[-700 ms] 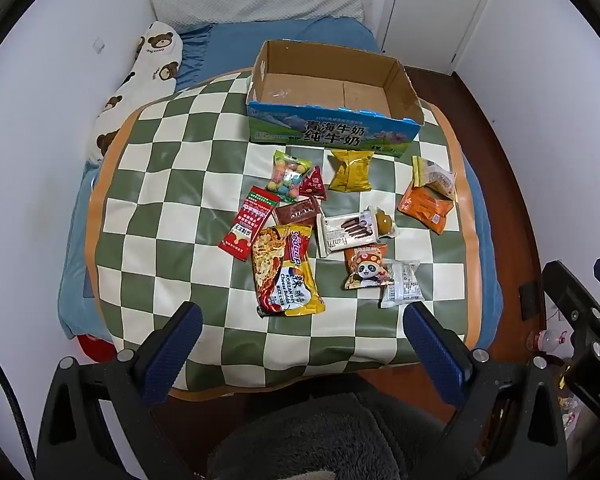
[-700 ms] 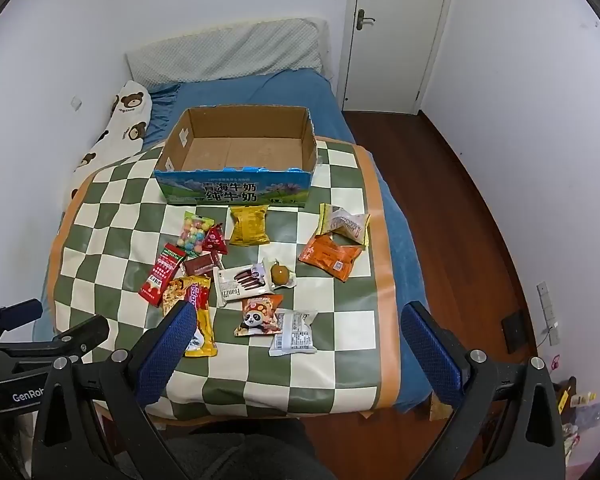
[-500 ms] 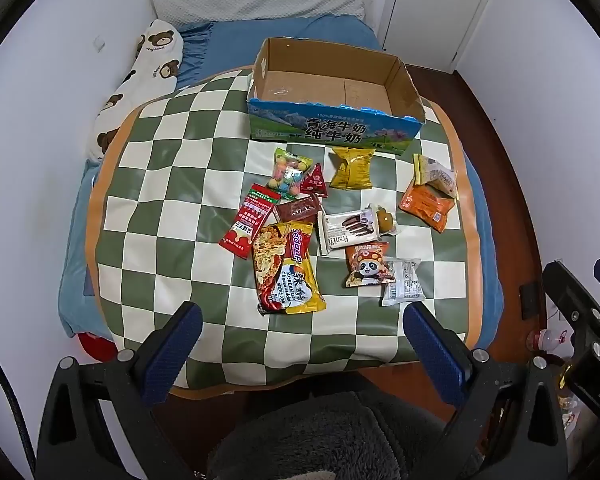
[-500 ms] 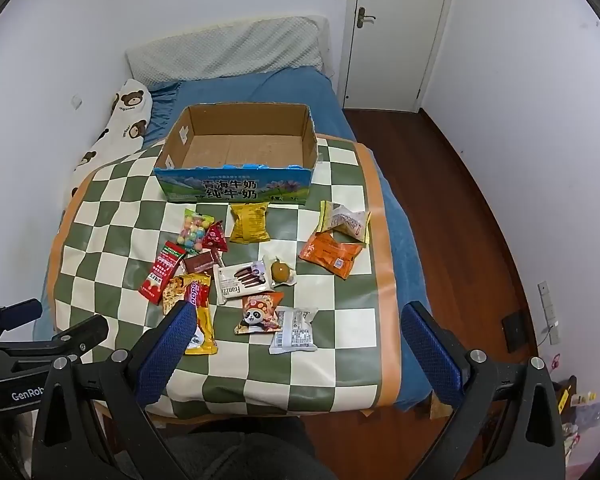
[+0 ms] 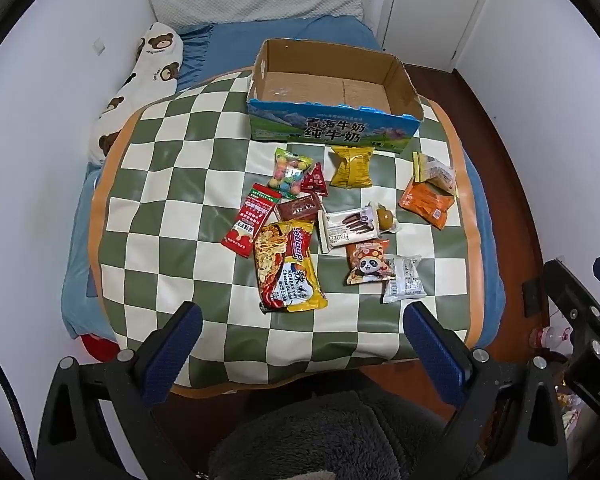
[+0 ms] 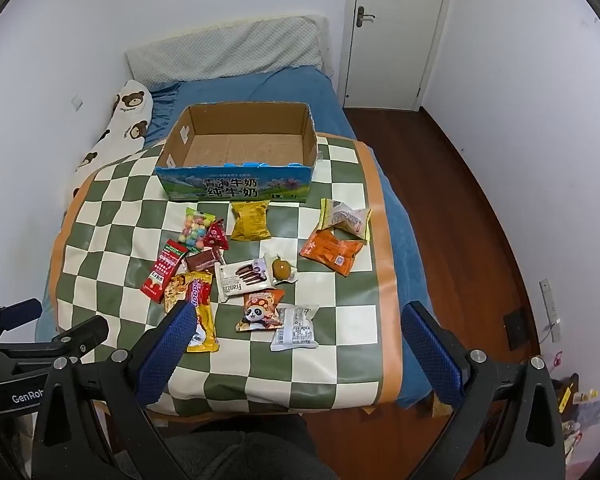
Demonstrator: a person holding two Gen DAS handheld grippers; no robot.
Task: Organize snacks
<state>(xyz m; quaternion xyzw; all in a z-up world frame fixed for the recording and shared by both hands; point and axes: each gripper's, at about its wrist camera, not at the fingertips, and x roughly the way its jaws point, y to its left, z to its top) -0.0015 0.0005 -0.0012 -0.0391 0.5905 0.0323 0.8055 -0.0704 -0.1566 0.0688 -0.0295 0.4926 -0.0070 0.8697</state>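
Note:
An empty cardboard box [image 5: 332, 80] [image 6: 240, 148] with a blue printed front stands at the far side of a green-and-white checked table [image 5: 172, 184] [image 6: 112, 220]. Several snack packets lie loose in front of it: a yellow noodle pack [image 5: 288, 268] [image 6: 200, 312], a red strip pack [image 5: 252, 220], a Franzzi biscuit pack [image 5: 350, 230] [image 6: 244, 276], a panda pack [image 5: 368, 266] [image 6: 260, 310], a gold pack [image 5: 352, 166] [image 6: 250, 220] and an orange pack [image 5: 426, 204] [image 6: 332, 254]. My left gripper [image 5: 300, 340] and right gripper [image 6: 296, 340] are open and empty, above the table's near edge.
The table stands over a blue bed [image 6: 260, 88] with a bear-print pillow [image 5: 140, 88] at the left. A white door [image 6: 392, 32] and wooden floor [image 6: 460, 200] are to the right. A grey fleece surface [image 5: 320, 440] is just under the grippers.
Both views have shifted only slightly; the table sits a touch lower in the left wrist view. No snack has moved and both grippers stay open.

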